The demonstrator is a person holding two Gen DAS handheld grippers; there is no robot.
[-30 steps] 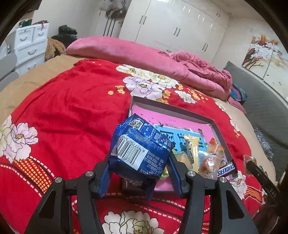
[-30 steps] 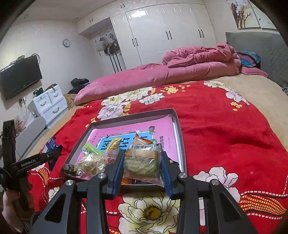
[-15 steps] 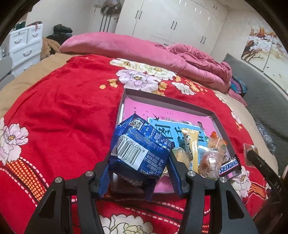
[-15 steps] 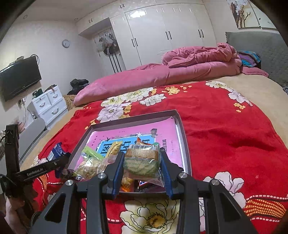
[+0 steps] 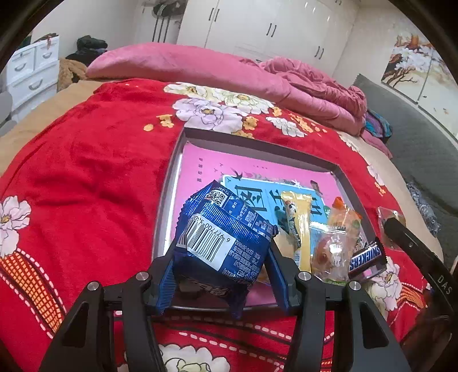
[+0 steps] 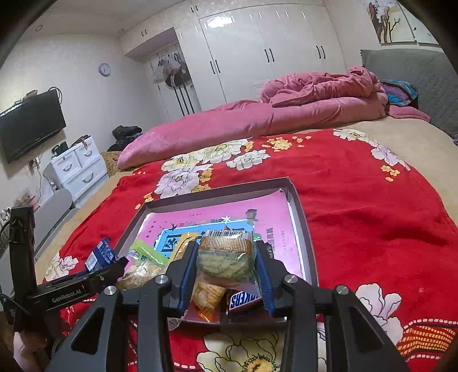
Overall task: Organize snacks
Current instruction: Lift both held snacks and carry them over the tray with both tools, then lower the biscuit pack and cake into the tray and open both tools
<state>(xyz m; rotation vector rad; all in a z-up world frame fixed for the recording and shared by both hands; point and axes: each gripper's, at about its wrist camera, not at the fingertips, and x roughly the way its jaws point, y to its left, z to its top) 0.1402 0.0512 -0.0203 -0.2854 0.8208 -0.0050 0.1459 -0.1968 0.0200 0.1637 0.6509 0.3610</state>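
Blue snack packet [image 5: 226, 237] clamped between left fingers [image 5: 276, 271].

Both views are evenly, brightly lit from overhead, a ceiling lamp's glare on the glossy wardrobe doors [image 6: 229, 25], shadows soft, focus sharp, with strong fisheye bending and black vignetting at the corners

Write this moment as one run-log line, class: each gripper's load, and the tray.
left gripper: shut on blue packet | right gripper: shut on clear biscuit packet | tray: on red blanket, snacks inside
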